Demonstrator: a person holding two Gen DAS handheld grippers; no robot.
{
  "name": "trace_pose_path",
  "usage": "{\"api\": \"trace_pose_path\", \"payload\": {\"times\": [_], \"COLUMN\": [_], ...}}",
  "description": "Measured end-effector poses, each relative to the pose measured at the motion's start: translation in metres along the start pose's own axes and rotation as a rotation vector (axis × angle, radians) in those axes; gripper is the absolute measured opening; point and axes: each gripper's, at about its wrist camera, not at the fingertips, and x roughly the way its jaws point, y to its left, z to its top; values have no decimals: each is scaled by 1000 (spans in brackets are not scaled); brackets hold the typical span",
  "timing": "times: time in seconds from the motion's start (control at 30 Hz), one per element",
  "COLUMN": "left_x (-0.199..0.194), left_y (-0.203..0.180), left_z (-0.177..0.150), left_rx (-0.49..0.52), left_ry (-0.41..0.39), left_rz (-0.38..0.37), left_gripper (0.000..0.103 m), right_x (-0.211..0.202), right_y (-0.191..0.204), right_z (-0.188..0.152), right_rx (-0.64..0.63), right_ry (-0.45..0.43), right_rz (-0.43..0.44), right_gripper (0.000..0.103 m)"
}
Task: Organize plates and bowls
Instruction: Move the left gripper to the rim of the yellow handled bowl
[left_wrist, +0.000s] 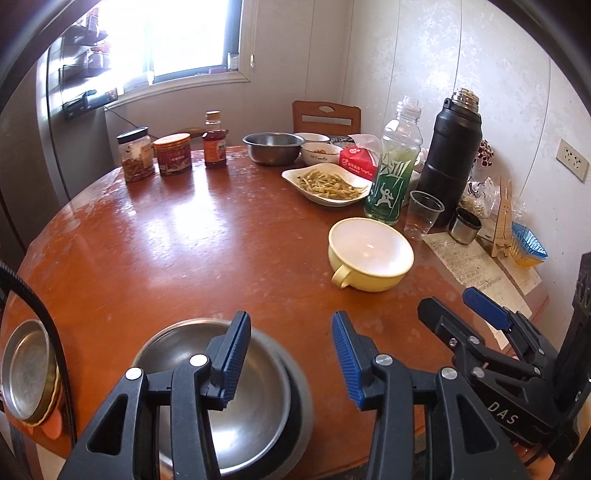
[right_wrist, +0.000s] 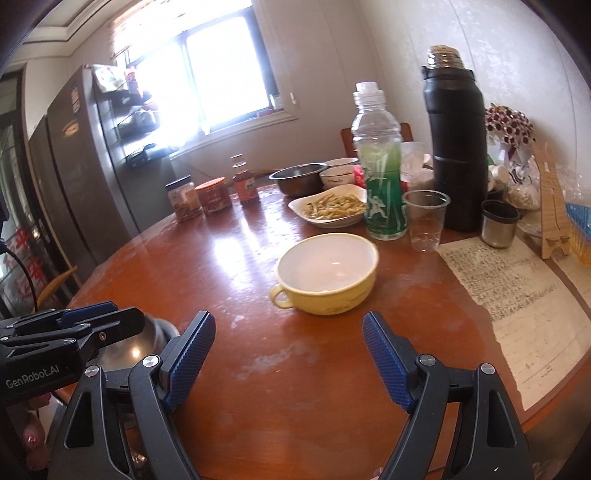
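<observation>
My left tool (left_wrist: 291, 356) gapes empty above nested steel bowls (left_wrist: 221, 387) at the worktop (left_wrist: 177, 251) edge; its side reads "GenRobot.AI". My right tool (right_wrist: 288, 354), marked "DAS", stands wide, empty, facing the yellow handled bowl (right_wrist: 327, 277).

table (right_wrist: 258, 369): glossy, scuffed wood;
nested bowls (left_wrist: 236, 398): brushed metal;
handled bowl (right_wrist: 328, 277): smooth, glossy;
flask (right_wrist: 458, 147): matt black
</observation>
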Motion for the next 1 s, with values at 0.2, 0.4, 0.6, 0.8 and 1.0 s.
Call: {"api": "trace_pose_path", "payload": {"times": [0.2, 0.4, 0.6, 0.8, 1.0], "left_x": [39, 81, 117, 141, 152], "left_y": [-18, -25, -29, -32, -30], "left_z": [24, 46, 57, 57, 55], "left_rx": [-28, -86, -106, -123, -162], "left_ry": [45, 82, 128, 181, 206], "left_rz": [6, 50, 70, 50, -11], "left_gripper": [46, 46, 46, 46, 45], "right_x": [12, 38, 59, 88, 107], "right_y": [-36, -63, -82, -85, -83], "right_z": [12, 18, 31, 37, 33], "right_rx": [108, 207, 259, 231, 213], "right_ry": [3, 51, 69, 137, 177], "right_rz": [-41, -44, -14, -27, -25], "right_gripper": [84, 84, 84, 84, 72]}}
